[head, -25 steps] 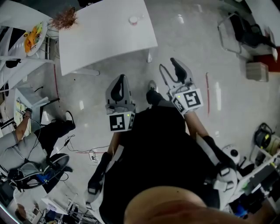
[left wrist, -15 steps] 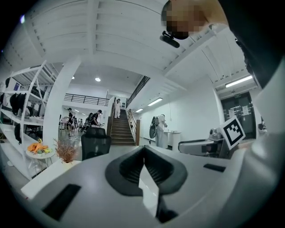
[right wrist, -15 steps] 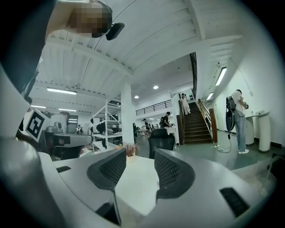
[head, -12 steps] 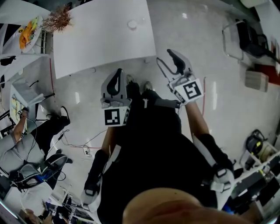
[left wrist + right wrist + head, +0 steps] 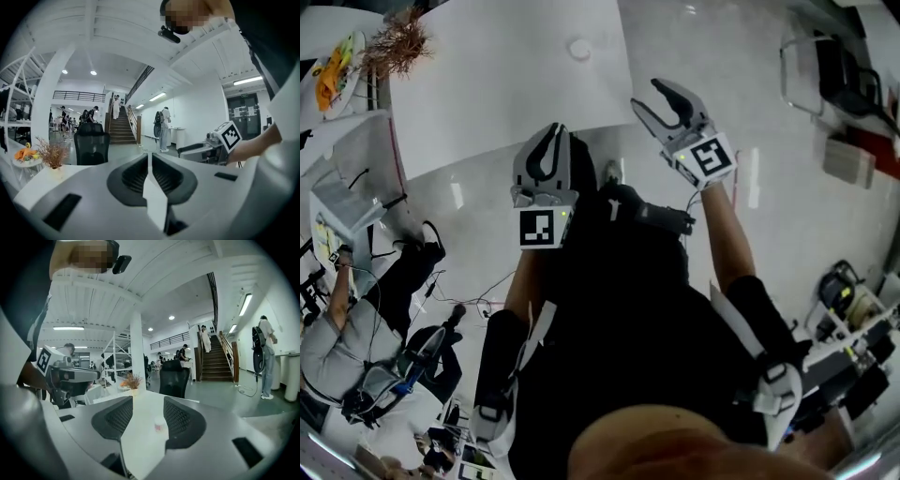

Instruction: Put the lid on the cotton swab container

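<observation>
A white table fills the head view toward 12 o'clock, and the cotton swab container, small and round, stands on it near the far edge, well apart from both tools. Whether its lid is on or lies beside it is too small to tell. The left gripper hangs at the table's near edge with its jaws pressed together and nothing between them; the container sits at about 12 o'clock from it. The right gripper, at roughly 2 o'clock from the left one, has its jaws spread wide and holds nothing. In the right gripper view the container shows in the gap between the jaws, far off on the tabletop and untouched. A dried plant stands at the table's corner toward 10 o'clock, and a black office chair stands beyond the table.
</observation>
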Demonstrator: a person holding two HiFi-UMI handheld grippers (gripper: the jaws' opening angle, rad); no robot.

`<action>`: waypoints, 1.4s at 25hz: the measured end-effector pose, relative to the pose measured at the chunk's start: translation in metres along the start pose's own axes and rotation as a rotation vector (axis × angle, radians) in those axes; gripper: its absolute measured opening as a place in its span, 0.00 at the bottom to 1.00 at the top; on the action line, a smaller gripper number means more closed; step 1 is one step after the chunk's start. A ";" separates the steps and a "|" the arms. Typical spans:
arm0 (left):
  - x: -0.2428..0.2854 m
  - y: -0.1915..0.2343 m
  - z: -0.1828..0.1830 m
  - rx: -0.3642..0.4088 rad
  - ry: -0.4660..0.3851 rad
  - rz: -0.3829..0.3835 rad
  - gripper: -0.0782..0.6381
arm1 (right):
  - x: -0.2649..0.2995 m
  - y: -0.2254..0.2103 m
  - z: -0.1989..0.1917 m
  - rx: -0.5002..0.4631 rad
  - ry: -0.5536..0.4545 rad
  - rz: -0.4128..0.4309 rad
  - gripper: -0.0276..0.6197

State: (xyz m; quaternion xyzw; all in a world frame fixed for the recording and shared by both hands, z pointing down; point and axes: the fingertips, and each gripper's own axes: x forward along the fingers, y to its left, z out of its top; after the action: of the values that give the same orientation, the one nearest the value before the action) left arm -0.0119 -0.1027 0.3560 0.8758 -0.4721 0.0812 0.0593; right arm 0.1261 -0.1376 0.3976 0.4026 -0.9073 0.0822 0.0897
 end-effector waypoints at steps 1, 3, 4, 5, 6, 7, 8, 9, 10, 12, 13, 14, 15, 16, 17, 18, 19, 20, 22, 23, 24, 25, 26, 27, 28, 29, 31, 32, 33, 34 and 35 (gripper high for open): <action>0.003 0.007 -0.007 0.005 0.020 -0.010 0.12 | 0.010 0.000 -0.006 -0.007 0.018 0.005 0.33; 0.007 0.020 -0.024 0.001 0.060 -0.045 0.15 | 0.028 0.003 -0.017 -0.024 0.048 0.021 0.33; 0.012 0.026 -0.034 0.000 0.079 -0.069 0.19 | 0.036 0.004 -0.023 -0.033 0.057 0.032 0.33; 0.018 0.032 -0.045 0.006 0.097 -0.095 0.24 | 0.045 0.002 -0.030 -0.042 0.067 0.043 0.33; 0.026 0.037 -0.057 0.015 0.115 -0.116 0.27 | 0.053 -0.001 -0.038 -0.052 0.078 0.052 0.33; 0.036 0.043 -0.069 0.022 0.135 -0.129 0.30 | 0.061 -0.006 -0.046 -0.060 0.088 0.058 0.33; 0.046 0.049 -0.081 0.026 0.156 -0.138 0.33 | 0.069 -0.012 -0.053 -0.064 0.093 0.063 0.33; 0.057 0.053 -0.092 0.037 0.174 -0.148 0.35 | 0.077 -0.018 -0.059 -0.066 0.096 0.068 0.33; 0.068 0.057 -0.102 0.057 0.187 -0.163 0.37 | 0.083 -0.024 -0.065 -0.067 0.100 0.075 0.33; 0.092 0.063 -0.122 0.106 0.209 -0.200 0.39 | 0.093 -0.037 -0.080 -0.072 0.128 0.098 0.36; 0.104 0.064 -0.132 0.129 0.228 -0.218 0.41 | 0.097 -0.044 -0.089 -0.082 0.147 0.114 0.37; 0.115 0.065 -0.143 0.153 0.251 -0.237 0.43 | 0.103 -0.049 -0.097 -0.098 0.167 0.131 0.39; 0.125 0.066 -0.154 0.176 0.276 -0.256 0.44 | 0.108 -0.055 -0.105 -0.116 0.187 0.147 0.40; 0.135 0.066 -0.165 0.191 0.299 -0.275 0.45 | 0.115 -0.059 -0.112 -0.130 0.205 0.161 0.41; 0.143 0.067 -0.176 0.199 0.319 -0.293 0.46 | 0.122 -0.063 -0.118 -0.138 0.217 0.175 0.41; 0.151 0.069 -0.186 0.202 0.336 -0.308 0.46 | 0.129 -0.066 -0.122 -0.139 0.224 0.193 0.41; 0.159 0.071 -0.194 0.206 0.351 -0.320 0.46 | 0.135 -0.068 -0.125 -0.137 0.226 0.211 0.41; 0.165 0.072 -0.202 0.214 0.364 -0.331 0.47 | 0.141 -0.070 -0.127 -0.136 0.225 0.229 0.42; 0.177 0.074 -0.213 0.242 0.385 -0.351 0.47 | 0.150 -0.074 -0.129 -0.141 0.221 0.253 0.42; 0.182 0.075 -0.217 0.259 0.392 -0.362 0.47 | 0.154 -0.076 -0.129 -0.149 0.224 0.262 0.42; 0.187 0.075 -0.219 0.274 0.396 -0.376 0.47 | 0.157 -0.078 -0.130 -0.161 0.233 0.273 0.42; 0.192 0.075 -0.221 0.289 0.398 -0.390 0.48 | 0.161 -0.079 -0.132 -0.179 0.244 0.285 0.42; 0.197 0.075 -0.222 0.305 0.399 -0.405 0.48 | 0.163 -0.079 -0.133 -0.197 0.256 0.301 0.42; 0.201 0.075 -0.223 0.324 0.398 -0.419 0.48 | 0.166 -0.078 -0.134 -0.212 0.266 0.317 0.42; 0.205 0.075 -0.223 0.343 0.396 -0.431 0.48 | 0.169 -0.078 -0.136 -0.221 0.271 0.332 0.42; 0.209 0.075 -0.223 0.359 0.391 -0.440 0.48 | 0.172 -0.077 -0.136 -0.224 0.271 0.344 0.42; 0.218 0.074 -0.219 0.374 0.373 -0.456 0.48 | 0.176 -0.078 -0.134 -0.213 0.260 0.360 0.42; 0.220 0.073 -0.218 0.378 0.366 -0.466 0.48 | 0.176 -0.078 -0.134 -0.208 0.258 0.365 0.42; 0.221 0.071 -0.217 0.382 0.361 -0.478 0.47 | 0.177 -0.079 -0.134 -0.205 0.258 0.367 0.42; 0.222 0.069 -0.217 0.383 0.357 -0.489 0.47 | 0.177 -0.079 -0.134 -0.203 0.259 0.369 0.42; 0.222 0.067 -0.217 0.382 0.354 -0.497 0.46 | 0.178 -0.080 -0.134 -0.200 0.258 0.369 0.42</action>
State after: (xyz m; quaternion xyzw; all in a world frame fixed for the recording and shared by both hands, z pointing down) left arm 0.0333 -0.2820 0.6143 0.9315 -0.2032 0.3016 -0.0067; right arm 0.0811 -0.2885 0.5742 0.2054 -0.9501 0.0579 0.2277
